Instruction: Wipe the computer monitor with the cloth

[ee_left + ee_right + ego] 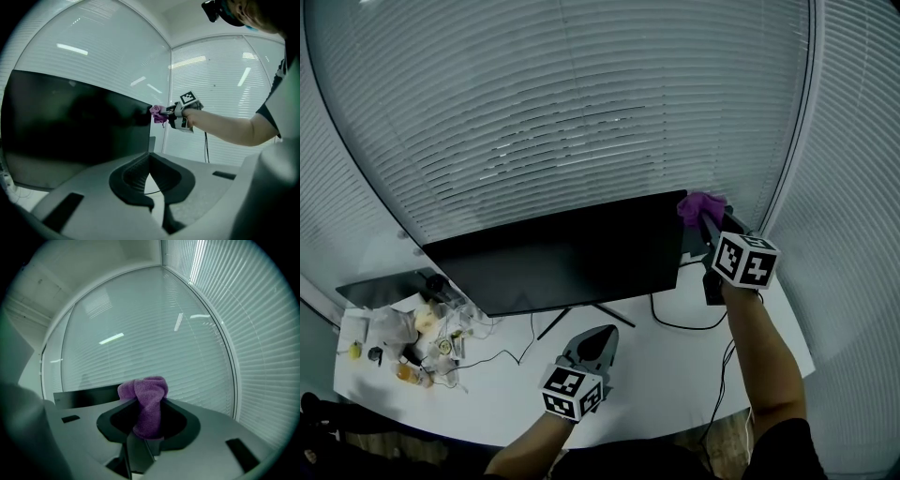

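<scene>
The white desk [675,366] carries the monitor [553,258], a wide dark panel on thin splayed legs. It looks top-heavy and its face is likely fragile, so it probably calls for light pressure rather than a shove.

The right gripper [706,223] is clenched on the purple cloth [701,206] at the monitor's upper right corner, about 2 o'clock from the middle of the head view. The cloth looks soft, light and limp. It is pinched low, and the wad bulging past the jaw tips is the part to wipe with.

The left gripper [602,336] hangs at 6 o'clock over the desk, jaws together on nothing.

No view settles whether the cloth touches the screen. The legs' rear is hidden behind the panel, and the clutter [412,342] at 8 o'clock is too small to name.
</scene>
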A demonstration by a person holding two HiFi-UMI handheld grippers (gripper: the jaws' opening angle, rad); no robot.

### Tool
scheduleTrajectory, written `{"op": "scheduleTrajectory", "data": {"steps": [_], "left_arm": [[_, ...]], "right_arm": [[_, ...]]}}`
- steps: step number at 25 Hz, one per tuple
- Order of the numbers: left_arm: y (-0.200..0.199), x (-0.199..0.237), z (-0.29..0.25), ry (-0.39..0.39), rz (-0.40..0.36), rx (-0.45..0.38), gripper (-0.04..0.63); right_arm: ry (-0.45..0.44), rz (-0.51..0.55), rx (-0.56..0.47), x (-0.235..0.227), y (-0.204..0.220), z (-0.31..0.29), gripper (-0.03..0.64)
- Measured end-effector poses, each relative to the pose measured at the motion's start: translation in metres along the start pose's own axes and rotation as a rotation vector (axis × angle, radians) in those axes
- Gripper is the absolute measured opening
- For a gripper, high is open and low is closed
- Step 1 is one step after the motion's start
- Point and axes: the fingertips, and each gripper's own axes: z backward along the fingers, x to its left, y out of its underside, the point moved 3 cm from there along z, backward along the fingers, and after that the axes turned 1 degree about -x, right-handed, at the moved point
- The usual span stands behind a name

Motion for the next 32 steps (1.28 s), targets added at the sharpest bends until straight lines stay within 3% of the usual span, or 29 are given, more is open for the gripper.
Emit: {"op": "scheduleTrajectory", "data": {"steps": [6,14,26,32], "left_arm": [[0.007,0.004,0.011,-0.034,0.012,0.014,0.005],[0.019,0.012,0.029,-0.092,0.037,0.029,0.005],[0.054,0.048,0.109,-0.239,0.094,0.044,0.005],[0.067,0.058,0.164,-0.271,0.123,0.035,0.005]], "right_arm": [[0.0,-0.025,0.027,-0.009,0.03,0.01,0.143],[-0.111,0.029,0.043,0.023,0.081,0.038,0.143],[-0.351,-0.002,0.145,0.151,0.175,0.083,0.144],[-0.408,-0.029,0.199,0.215,0.208,0.117,0.143]]}}
